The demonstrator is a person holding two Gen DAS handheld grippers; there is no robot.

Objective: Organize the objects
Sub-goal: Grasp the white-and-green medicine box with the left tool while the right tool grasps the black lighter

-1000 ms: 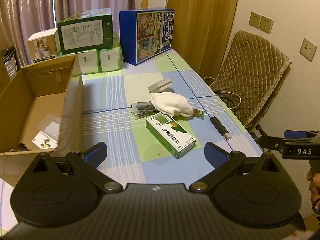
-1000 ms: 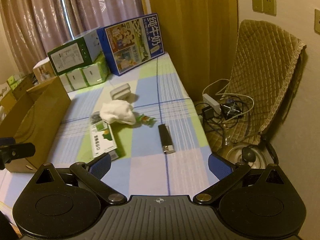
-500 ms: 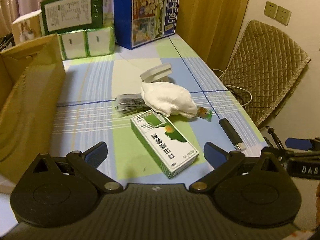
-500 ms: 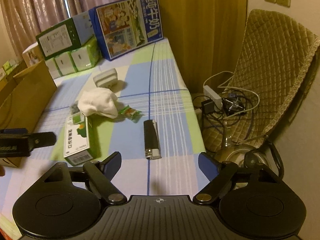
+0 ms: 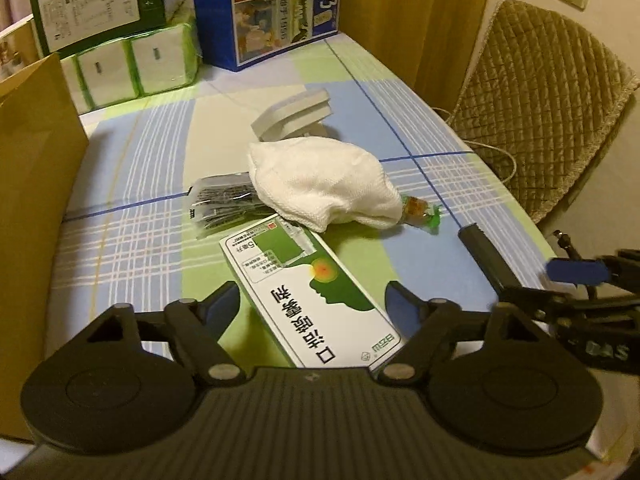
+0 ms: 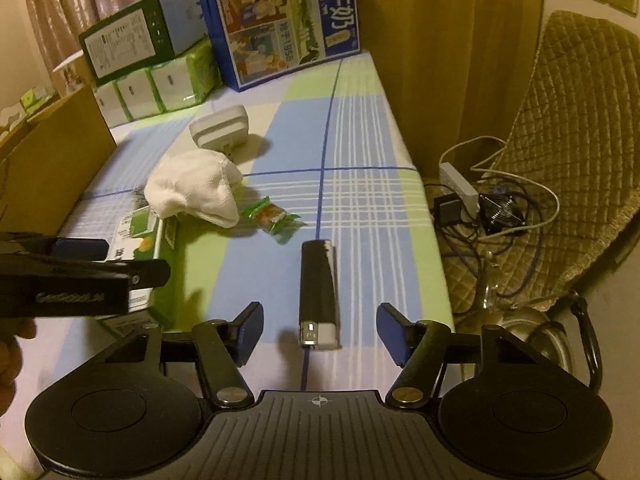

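left gripper (image 5: 312, 300) hovering, fingers spread wide, straddling near end of green-white medicine box (image 5: 312, 284) lying flat on desk (image 5: 140, 240). right gripper (image 6: 318, 328) also spread apart, black lighter (image 6: 318, 292) lying between its fingertips, untouched. white cloth (image 5: 324, 184) sitting just beyond box, touching its far corner; candy wrapper (image 6: 272, 216) ahead-left of right gripper. risks: left fingers closing skewed across box's angled sides, twisting it into cloth; lighter lying close to desk's right edge, clumsy pinch possibly knocking it off.
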